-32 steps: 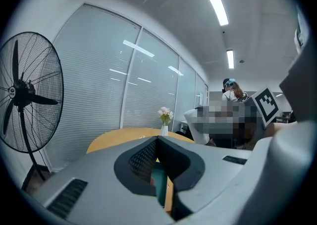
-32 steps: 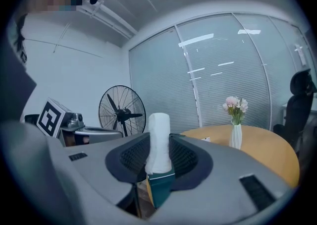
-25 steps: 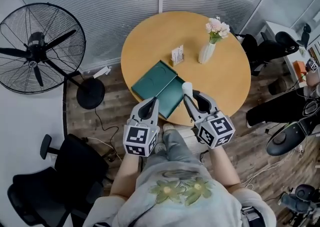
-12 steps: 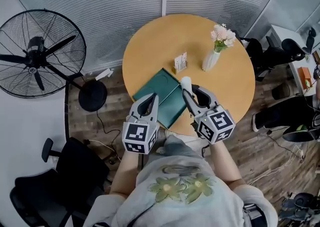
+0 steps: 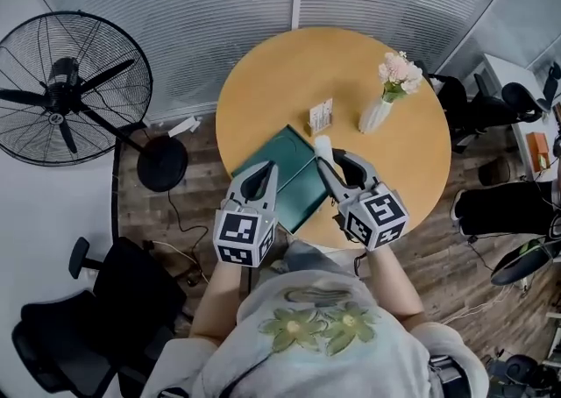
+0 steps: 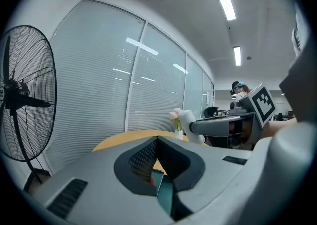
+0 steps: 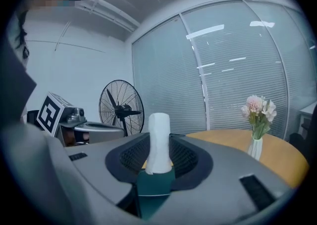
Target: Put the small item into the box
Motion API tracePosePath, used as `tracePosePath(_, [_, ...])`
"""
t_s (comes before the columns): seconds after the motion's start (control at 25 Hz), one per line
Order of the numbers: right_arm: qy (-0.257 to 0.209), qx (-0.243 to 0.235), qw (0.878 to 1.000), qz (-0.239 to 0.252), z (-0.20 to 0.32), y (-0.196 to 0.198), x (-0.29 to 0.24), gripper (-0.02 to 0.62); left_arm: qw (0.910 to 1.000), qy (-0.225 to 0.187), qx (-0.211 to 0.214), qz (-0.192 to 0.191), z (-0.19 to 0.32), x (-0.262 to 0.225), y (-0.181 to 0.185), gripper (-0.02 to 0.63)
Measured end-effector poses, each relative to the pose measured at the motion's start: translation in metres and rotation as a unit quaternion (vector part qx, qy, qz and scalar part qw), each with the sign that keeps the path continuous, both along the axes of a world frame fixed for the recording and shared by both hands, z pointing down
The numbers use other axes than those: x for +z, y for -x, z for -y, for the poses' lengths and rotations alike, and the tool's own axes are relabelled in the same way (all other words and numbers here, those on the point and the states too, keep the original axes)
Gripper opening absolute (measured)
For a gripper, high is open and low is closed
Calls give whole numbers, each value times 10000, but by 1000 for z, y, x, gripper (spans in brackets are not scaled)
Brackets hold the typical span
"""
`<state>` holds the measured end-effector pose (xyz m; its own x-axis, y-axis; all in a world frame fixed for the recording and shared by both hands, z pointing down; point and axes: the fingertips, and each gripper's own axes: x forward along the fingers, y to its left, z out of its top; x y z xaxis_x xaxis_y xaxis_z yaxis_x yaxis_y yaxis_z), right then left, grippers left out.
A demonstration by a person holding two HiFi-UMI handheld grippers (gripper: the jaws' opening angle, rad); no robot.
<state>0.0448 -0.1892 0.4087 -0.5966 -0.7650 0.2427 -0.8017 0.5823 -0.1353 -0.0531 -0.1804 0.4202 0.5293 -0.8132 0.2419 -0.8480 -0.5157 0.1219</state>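
My right gripper [image 5: 331,162] has its fingers clamped on the white item [image 5: 323,145], which sticks out past the tips. The left gripper [image 5: 261,175] has its fingers together with nothing in them. The green box [image 5: 279,149] lies on the tabletop [image 5: 289,72], just under and between both sets of fingers. My worry is that the grip is only on the item's lower end, so it may pivot or slip. Letting go off-centre would drop it on the rim or tabletop.
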Motion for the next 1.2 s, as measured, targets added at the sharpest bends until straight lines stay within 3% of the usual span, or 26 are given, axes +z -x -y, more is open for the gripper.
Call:
tracePosePath(0.32, [285, -152, 9994, -152, 4, -9, 25, 126, 9999, 120, -13, 65, 10, 13, -6, 2])
tracePosePath(0.68, [740, -677, 9939, -455, 1, 5, 68, 126, 9994, 302, -69, 128, 10, 26, -6, 2])
tracePosePath(1.2, [1325, -907, 9842, -753, -1, 13, 120, 126, 9973, 662, -94, 310, 7, 58, 2, 2])
